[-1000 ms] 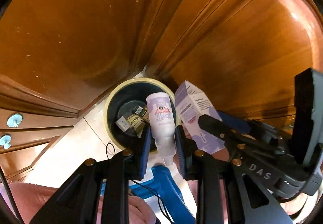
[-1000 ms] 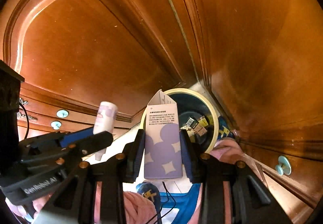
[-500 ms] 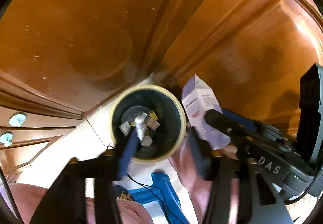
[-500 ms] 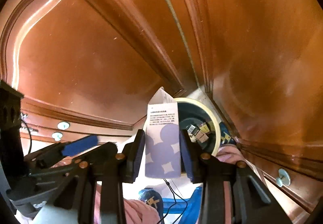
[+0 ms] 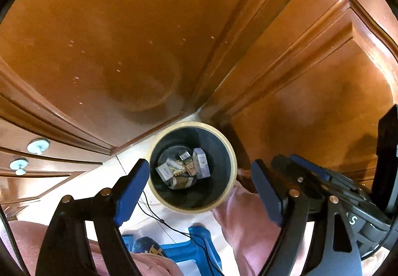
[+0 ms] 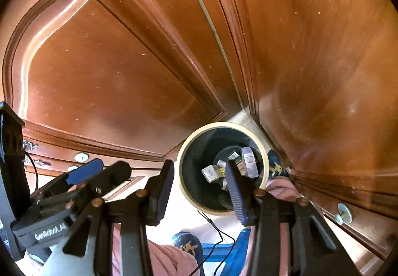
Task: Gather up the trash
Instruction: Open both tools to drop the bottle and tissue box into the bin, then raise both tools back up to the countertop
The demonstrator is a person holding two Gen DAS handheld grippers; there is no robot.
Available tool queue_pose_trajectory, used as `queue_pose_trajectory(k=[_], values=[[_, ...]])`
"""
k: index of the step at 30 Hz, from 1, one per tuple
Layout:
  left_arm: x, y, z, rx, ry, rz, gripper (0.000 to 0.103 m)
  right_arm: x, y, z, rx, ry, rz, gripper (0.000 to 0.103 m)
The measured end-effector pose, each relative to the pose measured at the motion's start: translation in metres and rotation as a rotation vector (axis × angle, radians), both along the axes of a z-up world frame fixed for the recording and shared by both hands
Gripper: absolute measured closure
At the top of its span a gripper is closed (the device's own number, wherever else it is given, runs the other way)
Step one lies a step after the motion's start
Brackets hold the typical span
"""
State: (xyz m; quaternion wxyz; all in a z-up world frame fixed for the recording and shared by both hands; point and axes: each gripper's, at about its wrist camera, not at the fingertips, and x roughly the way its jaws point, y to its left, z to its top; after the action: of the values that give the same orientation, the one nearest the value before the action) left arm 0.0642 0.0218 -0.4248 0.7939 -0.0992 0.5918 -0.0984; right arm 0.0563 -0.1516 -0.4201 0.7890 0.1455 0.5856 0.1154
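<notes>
Left wrist view puts my left gripper point(image 5: 200, 184) over the trash bin point(image 5: 231, 159), jaws spread wide with nothing between them; the white bottle it held a second ago is gone, dropped among the small boxes point(image 5: 182, 171) at the bottom. Further right, my right gripper point(image 6: 199, 189) also hangs open above the same bin point(image 6: 184, 186), and the purple carton point(image 6: 250, 162) it was carrying now leans inside against the wall. Both pieces look collected, so I judge this drop finished and both claws free for more trash. Wooden cabinet doors point(image 6: 112, 64) crowd close behind the bin, and a thin black cable point(image 5: 159, 216) trails across the floor below, worth avoiding when I pull back.
</notes>
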Motion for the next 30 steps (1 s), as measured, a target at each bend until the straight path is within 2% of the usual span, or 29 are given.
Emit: queue_pose_trajectory(k=[9, 14, 18, 22, 25, 30], values=[[-0.004, -0.001, 0.016, 0.066, -0.007, -0.044, 0.021, -0.005, -0.001, 0.025, 0.004, -0.033, 0.007, 0.06], [-0.015, 0.005, 0.033, 0.06, -0.023, -0.074, 0.021, -0.011, 0.001, 0.049, 0.006, -0.08, 0.016, 0.06], [-0.027, 0.016, 0.053, 0.042, -0.039, -0.055, 0.021, -0.02, 0.004, 0.074, 0.0, -0.135, 0.034, 0.06], [-0.035, 0.028, 0.078, -0.004, -0.07, -0.039, 0.027, -0.028, 0.006, 0.102, -0.011, -0.197, 0.051, 0.06], [-0.037, 0.038, 0.101, -0.008, -0.083, -0.021, 0.027, -0.031, 0.009, 0.126, -0.019, -0.243, 0.065, 0.06], [-0.04, 0.046, 0.16, 0.0, -0.178, -0.04, 0.028, -0.034, 0.013, 0.173, -0.006, -0.316, 0.081, 0.06]])
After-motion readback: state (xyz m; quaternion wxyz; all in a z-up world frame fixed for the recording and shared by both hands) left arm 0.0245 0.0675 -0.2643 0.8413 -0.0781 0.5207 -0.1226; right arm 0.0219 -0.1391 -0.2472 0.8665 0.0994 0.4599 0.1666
